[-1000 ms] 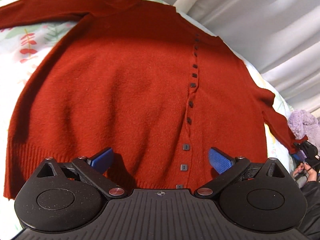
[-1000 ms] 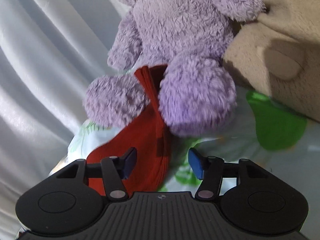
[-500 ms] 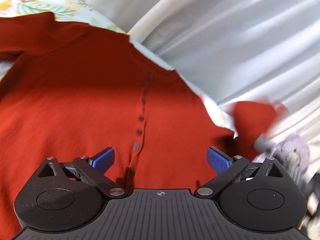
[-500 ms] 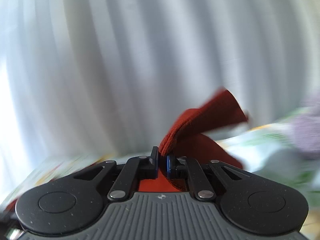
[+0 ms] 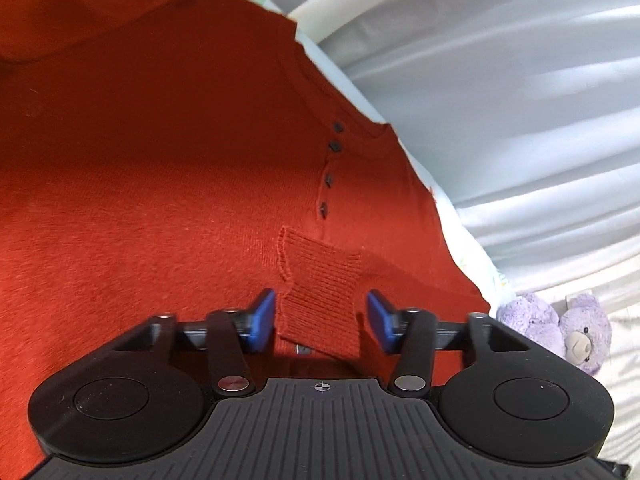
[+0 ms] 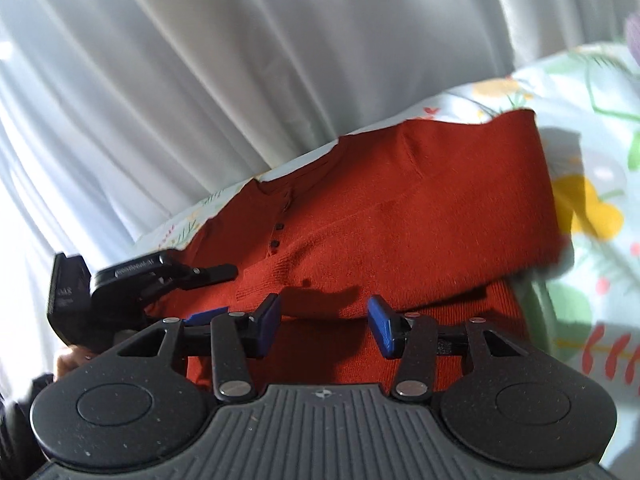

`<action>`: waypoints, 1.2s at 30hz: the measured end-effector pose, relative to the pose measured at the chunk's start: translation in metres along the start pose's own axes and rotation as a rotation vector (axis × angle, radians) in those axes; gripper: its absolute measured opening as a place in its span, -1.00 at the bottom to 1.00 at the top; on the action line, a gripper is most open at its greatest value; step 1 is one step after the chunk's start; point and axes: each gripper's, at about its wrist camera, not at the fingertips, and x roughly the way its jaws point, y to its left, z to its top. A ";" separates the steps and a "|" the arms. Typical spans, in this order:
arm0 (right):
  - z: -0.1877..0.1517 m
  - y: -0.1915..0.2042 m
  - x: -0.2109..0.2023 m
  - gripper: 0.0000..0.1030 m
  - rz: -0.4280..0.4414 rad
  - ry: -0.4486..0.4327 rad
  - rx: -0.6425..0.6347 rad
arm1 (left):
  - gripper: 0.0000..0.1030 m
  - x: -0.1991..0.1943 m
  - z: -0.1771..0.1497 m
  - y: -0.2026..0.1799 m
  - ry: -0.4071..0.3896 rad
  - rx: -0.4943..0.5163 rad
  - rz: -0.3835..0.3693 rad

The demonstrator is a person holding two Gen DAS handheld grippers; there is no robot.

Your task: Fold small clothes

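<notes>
Your rust-red knitted button-front cardigan (image 5: pixel 168 184) lies flat on the pale floral-print bedsheet (image 6: pixel 592 184), its right sleeve (image 6: pixel 460 216) folded across the chest so the ribbed cuff (image 5: pixel 320 280) ends just below the dark buttons (image 5: pixel 335 146). That cuff sits directly between your left gripper (image 5: pixel 321 318) fingers, long axis running away from you toward the collar, so the left is nearer. Its blue pads are moderately apart, holding nothing. The right gripper (image 6: pixel 323 322) hovers over the sleeve's fold, also parted and empty (nothing pinched). White pleated curtains (image 6: pixel 248 80) close off the far side, w/ two lilac plush bears (image 5: pixel 560 328) at the bed's edge.
</notes>
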 end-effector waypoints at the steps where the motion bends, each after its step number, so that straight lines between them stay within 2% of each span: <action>1: -0.002 -0.001 -0.002 -0.08 -0.001 -0.010 0.027 | -0.34 0.003 0.002 -0.002 0.004 0.007 0.012; 2: -0.003 -0.002 -0.003 -0.08 -0.002 -0.015 0.047 | -0.41 0.005 0.003 -0.004 0.005 0.020 0.025; 4: -0.006 -0.003 0.001 -0.08 -0.010 -0.022 0.078 | -0.70 0.009 0.005 -0.008 0.012 0.045 0.047; 6: -0.008 -0.004 0.005 -0.08 -0.021 -0.026 0.095 | -0.81 0.012 0.006 -0.008 0.013 0.059 0.061; 9: -0.010 -0.004 0.014 -0.08 -0.074 -0.020 0.096 | -0.85 0.004 0.010 -0.009 0.005 0.087 0.034; 11: -0.011 -0.006 0.022 -0.08 -0.123 -0.006 0.094 | -0.86 -0.013 0.017 -0.013 -0.048 0.103 -0.011; 13: -0.012 -0.009 0.025 -0.08 -0.160 0.004 0.091 | -0.86 -0.038 0.028 -0.016 -0.134 0.136 -0.050; 14: -0.013 -0.010 0.024 -0.09 -0.175 0.002 0.091 | -0.86 -0.050 0.033 -0.016 -0.185 0.168 -0.029; 15: -0.013 -0.012 0.023 -0.09 -0.186 -0.001 0.092 | -0.86 -0.059 0.039 -0.017 -0.236 0.215 0.027; 17: -0.013 -0.013 0.021 -0.09 -0.204 -0.014 0.095 | -0.86 -0.068 0.048 -0.013 -0.316 0.314 0.179; 18: -0.012 -0.013 0.020 -0.09 -0.218 -0.021 0.095 | -0.86 -0.069 0.052 -0.008 -0.329 0.339 0.243; 19: -0.012 -0.013 0.019 -0.09 -0.237 -0.026 0.092 | -0.85 -0.068 0.056 0.000 -0.319 0.343 0.275; 21: -0.011 -0.015 0.019 -0.09 -0.260 -0.031 0.094 | -0.82 -0.062 0.062 0.016 -0.251 0.316 0.242; 23: -0.011 -0.016 0.020 -0.08 -0.263 -0.033 0.106 | -0.65 -0.055 0.065 0.028 -0.204 0.285 0.220; 24: -0.010 -0.016 0.020 -0.08 -0.266 -0.032 0.109 | -0.48 -0.051 0.065 0.033 -0.191 0.275 0.222; 25: -0.009 -0.015 0.021 -0.07 -0.270 -0.031 0.109 | -0.40 -0.045 0.063 0.033 -0.182 0.264 0.221; 26: -0.008 -0.014 0.022 -0.06 -0.272 -0.030 0.109 | -0.40 -0.042 0.063 0.038 -0.172 0.249 0.211; 29: -0.003 -0.012 0.023 -0.04 -0.278 -0.028 0.110 | -0.47 -0.036 0.065 0.043 -0.188 0.226 0.176; 30: -0.002 -0.011 0.023 -0.04 -0.280 -0.028 0.107 | -0.85 -0.034 0.067 0.044 -0.181 0.228 0.169; 33: 0.005 -0.007 0.022 -0.04 -0.276 -0.034 0.095 | -0.87 -0.036 0.074 0.039 -0.187 0.259 0.197; 36: 0.021 -0.002 0.022 -0.04 -0.268 -0.059 0.064 | -0.87 -0.061 0.079 0.012 -0.314 0.379 0.173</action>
